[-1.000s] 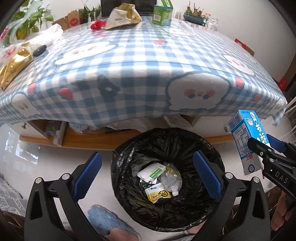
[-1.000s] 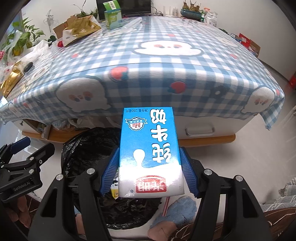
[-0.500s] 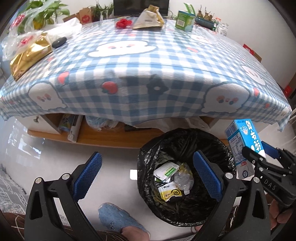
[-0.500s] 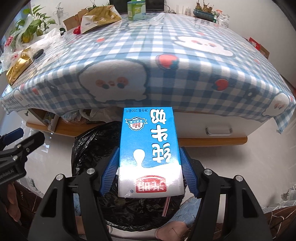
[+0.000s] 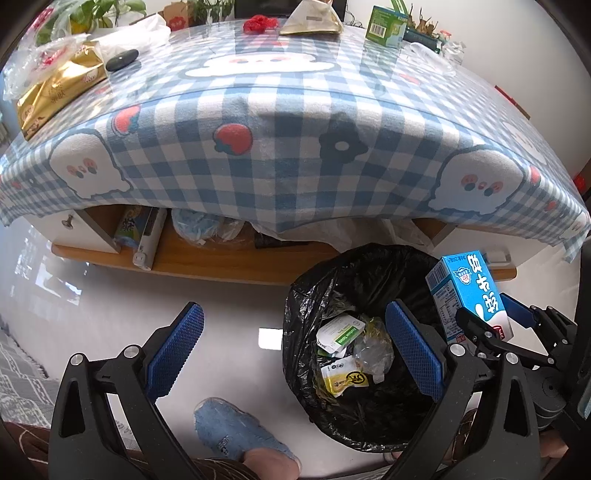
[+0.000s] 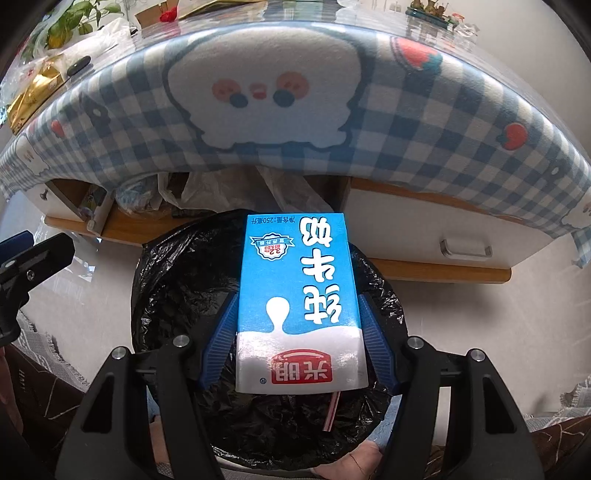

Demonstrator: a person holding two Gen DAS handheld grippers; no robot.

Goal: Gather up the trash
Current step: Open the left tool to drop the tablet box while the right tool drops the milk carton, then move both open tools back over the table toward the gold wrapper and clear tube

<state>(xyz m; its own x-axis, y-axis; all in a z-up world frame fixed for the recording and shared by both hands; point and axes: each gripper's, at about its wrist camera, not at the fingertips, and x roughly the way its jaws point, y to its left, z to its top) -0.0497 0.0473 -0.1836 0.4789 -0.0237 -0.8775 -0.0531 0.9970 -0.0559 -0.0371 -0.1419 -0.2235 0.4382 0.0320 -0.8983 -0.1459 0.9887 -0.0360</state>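
A blue and white milk carton [image 6: 299, 302] is clamped upside down between the pads of my right gripper [image 6: 297, 339], directly above the black-lined trash bin [image 6: 177, 280]. From the left wrist the same carton [image 5: 467, 291] hangs over the bin's right rim, held by the right gripper [image 5: 487, 325]. The bin [image 5: 321, 291] holds wrappers and a crumpled plastic piece [image 5: 369, 347]. My left gripper [image 5: 291, 354] is open and empty, its jaws spread wide, one over the floor and one over the bin's mouth.
A low table under a blue checked cloth [image 5: 280, 122] stands behind the bin, with a gold packet [image 5: 55, 92], a green box [image 5: 384, 26] and a beige bag [image 5: 310, 18] on top. A shelf with clutter [image 5: 207, 229] runs below. A slippered foot [image 5: 236, 432] is near the bin.
Both grippers moved down and closer to the table's edge. The bin slid rightward in the left wrist view, and the carton now hangs lower over the bin's mouth.
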